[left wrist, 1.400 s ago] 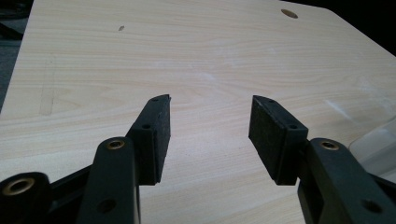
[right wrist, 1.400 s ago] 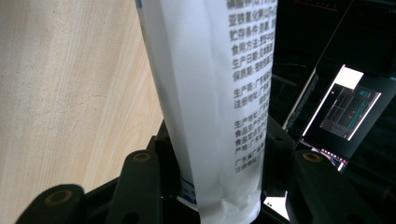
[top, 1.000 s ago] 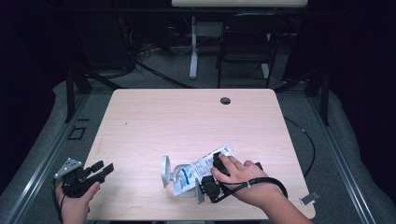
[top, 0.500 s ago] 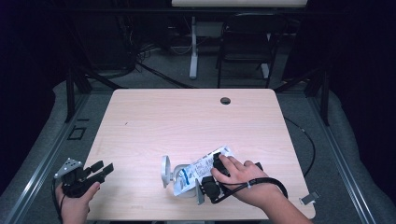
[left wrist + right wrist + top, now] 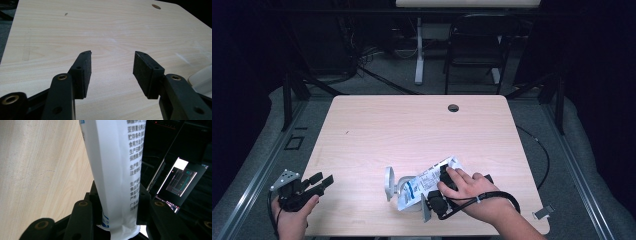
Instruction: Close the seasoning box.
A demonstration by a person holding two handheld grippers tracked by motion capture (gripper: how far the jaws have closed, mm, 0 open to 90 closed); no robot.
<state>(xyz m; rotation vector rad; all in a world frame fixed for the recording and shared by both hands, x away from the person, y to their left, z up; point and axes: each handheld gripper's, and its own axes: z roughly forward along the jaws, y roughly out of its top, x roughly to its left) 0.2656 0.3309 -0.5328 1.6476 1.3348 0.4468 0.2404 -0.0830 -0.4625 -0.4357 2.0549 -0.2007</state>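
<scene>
Near the table's front edge, right gripper clamps the packet; left gripper gapes.

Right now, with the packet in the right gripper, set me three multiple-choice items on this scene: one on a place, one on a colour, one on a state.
1. Where is the left gripper?
A. Near the table's front left corner
B. Beside the round hole at the far edge
C. On top of the packet

2. What colour is the packet mainly?
A. Red
B. White with blue and black print
C. Green

3. How do the right gripper's jaws stand?
A. Wide open over bare wood
B. Shut on nothing
C. Shut on the packet

Answers: 1 A, as the high view shows it at the left front corner, off the table's edge. 2 B, as the right gripper view shows white film with print. 3 C, as both jaws press the packet's sides in that view.
</scene>
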